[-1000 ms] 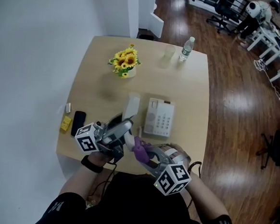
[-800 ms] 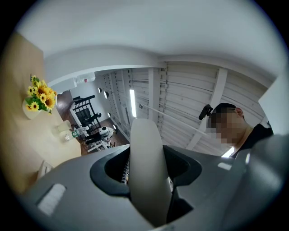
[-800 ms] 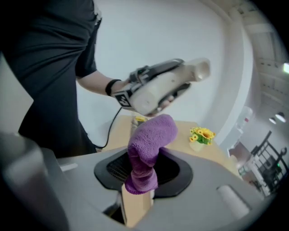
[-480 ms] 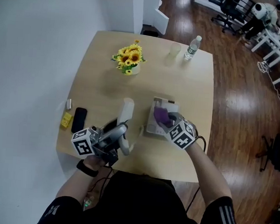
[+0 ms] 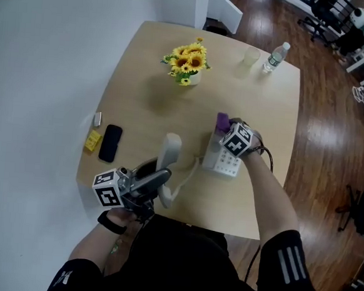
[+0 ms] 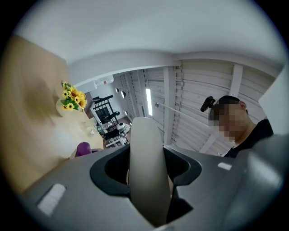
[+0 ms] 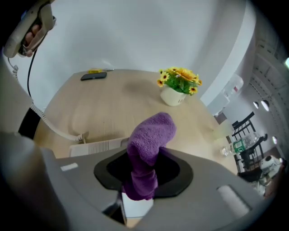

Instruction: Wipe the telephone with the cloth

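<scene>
Looking down on a light wooden table (image 5: 141, 101), a person is working with tongs in each hand. The right tongs (image 5: 224, 131) are pinching a purple cloth (image 5: 222, 120), with the jaws closed on its bunched middle. They are holding it over the far end of a white telephone base (image 5: 226, 164), which is sitting near the table's right edge; whether the cloth is touching the base is unclear. The left tongs (image 5: 161, 188) are clamping the white handset (image 5: 171, 148), holding it off the base and to its left, near the table's front edge. A white cord (image 5: 187, 172) is running from the handset toward the base. A pot of yellow sunflowers (image 5: 187, 62) is standing toward the far side of the table. A clear cup (image 5: 251, 55) and a water bottle (image 5: 275, 56) are standing side by side at the far right corner. A black mobile phone (image 5: 111, 142), a small yellow object (image 5: 92, 141) and a small white object (image 5: 97, 119) are lying near the left edge
</scene>
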`<state>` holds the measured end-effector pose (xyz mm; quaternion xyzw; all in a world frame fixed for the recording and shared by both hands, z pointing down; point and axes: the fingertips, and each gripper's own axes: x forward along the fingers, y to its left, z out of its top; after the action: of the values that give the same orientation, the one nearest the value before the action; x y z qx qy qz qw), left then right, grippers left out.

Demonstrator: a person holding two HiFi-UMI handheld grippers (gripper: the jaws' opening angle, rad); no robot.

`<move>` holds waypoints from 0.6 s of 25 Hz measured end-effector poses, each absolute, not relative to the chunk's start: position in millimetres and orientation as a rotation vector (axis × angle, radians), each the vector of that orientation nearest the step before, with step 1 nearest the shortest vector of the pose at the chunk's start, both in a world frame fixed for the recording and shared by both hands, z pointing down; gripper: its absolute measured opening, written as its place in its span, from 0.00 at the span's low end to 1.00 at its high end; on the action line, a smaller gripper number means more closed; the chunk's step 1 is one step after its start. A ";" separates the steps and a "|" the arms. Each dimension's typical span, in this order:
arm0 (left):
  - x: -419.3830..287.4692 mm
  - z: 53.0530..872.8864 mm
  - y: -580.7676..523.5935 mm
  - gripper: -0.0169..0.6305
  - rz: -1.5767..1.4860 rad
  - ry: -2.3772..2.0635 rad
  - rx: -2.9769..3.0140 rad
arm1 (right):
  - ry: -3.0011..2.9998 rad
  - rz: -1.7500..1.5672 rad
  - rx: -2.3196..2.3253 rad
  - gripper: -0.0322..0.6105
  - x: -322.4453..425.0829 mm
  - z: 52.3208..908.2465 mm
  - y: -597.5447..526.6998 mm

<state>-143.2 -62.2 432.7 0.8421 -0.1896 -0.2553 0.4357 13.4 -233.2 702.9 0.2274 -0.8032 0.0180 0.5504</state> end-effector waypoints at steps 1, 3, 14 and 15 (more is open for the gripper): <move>-144.7 435.3 -62.7 0.36 -0.631 -0.483 2.092 | -1.894 0.038 0.530 0.26 11.1 707.4 -233.9; -146.2 438.2 -63.7 0.36 -0.630 -0.503 2.082 | -1.889 0.028 0.517 0.26 8.9 710.1 -229.4; -139.4 432.7 -67.4 0.36 -0.626 -0.461 2.098 | -1.877 -0.108 0.414 0.25 -13.9 725.9 -130.7; -136.1 432.5 -68.9 0.36 -0.622 -0.454 2.101 | -1.879 -0.110 0.405 0.25 -14.4 728.2 -122.0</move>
<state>-136.1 -68.9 432.5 0.8446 -0.1827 -0.2501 0.4367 -14.4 -122.0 728.2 0.1725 -0.8009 -0.0469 0.5714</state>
